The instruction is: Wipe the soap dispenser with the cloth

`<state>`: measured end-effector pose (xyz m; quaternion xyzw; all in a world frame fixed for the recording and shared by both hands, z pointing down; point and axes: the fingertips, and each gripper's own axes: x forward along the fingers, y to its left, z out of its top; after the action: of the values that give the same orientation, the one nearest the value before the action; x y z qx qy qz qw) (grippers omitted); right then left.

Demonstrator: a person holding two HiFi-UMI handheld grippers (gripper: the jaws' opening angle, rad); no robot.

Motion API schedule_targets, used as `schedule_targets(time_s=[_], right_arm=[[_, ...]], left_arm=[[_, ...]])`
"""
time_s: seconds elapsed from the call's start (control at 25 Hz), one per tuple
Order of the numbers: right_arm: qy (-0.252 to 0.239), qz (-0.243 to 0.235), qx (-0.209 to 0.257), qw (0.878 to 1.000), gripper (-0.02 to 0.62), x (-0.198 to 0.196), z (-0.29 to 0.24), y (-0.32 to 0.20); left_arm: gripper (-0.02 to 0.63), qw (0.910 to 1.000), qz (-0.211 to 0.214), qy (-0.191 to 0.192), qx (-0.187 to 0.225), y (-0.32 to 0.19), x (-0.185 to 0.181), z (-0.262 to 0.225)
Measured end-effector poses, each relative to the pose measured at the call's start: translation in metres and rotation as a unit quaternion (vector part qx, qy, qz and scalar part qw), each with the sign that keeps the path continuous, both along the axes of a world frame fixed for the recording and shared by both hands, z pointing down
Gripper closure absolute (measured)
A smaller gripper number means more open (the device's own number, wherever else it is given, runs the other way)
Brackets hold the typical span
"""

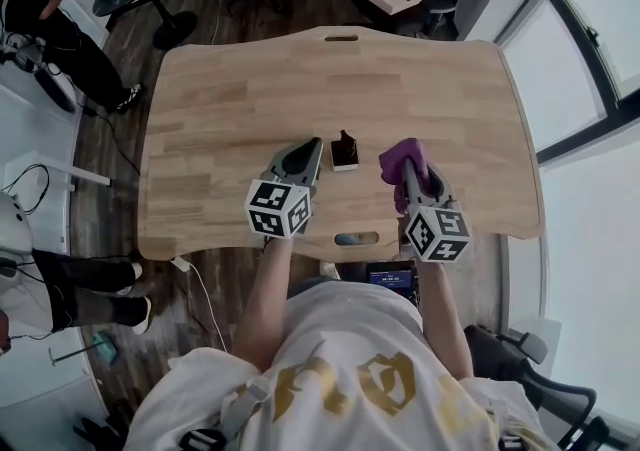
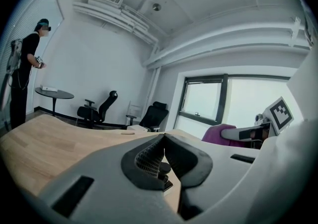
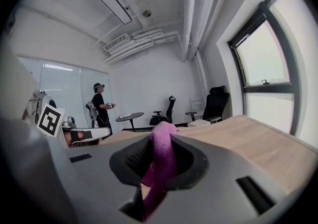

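**A:** Wiping yet?

**B:** No. Our right tongs (image 3: 160, 143) clamp the cloth (image 1: 406, 152), left tongs (image 1: 314, 146) clenched empty. The soap dispenser (image 1: 344, 151) stands between them on the bench (image 1: 230, 89). Next we press cloth to it.

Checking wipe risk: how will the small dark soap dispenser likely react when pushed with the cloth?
The soap dispenser looks small and stands free on the wooden table, so it probably slides or tips easily. The left gripper is shut beside it, empty, so nothing steadies it. The cloth hangs limp, so likely pushes softly.
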<state>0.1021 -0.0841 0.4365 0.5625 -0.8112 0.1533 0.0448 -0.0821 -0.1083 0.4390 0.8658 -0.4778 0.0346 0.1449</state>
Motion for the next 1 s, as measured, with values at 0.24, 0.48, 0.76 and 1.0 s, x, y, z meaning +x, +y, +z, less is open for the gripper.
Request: schedule_targets(time_s=[0.24, 0.48, 0.76, 1.0], right_arm=[[-0.011, -0.010, 0.006, 1.000, 0.541, -0.007, -0.002, -0.019], [-0.015, -0.009, 0.000, 1.000, 0.541, -0.007, 0.005, -0.036], [-0.006, -0.013, -0.020, 1.000, 0.541, -0.010, 0.024, -0.040], [0.000, -0.020, -0.040, 0.999, 0.541, -0.016, 0.042, -0.043]], left_arm=[[0.597, 0.9998, 0.006, -0.016, 0.004, -0.019, 0.002, -0.003], [0.597, 0.9993, 0.016, -0.033, 0.008, -0.035, 0.003, -0.003], [0.597, 0.9992, 0.015, -0.036, -0.014, -0.042, 0.003, 0.019], [0.595, 0.9966, 0.028, -0.071, -0.031, -0.047, 0.006, 0.044]])
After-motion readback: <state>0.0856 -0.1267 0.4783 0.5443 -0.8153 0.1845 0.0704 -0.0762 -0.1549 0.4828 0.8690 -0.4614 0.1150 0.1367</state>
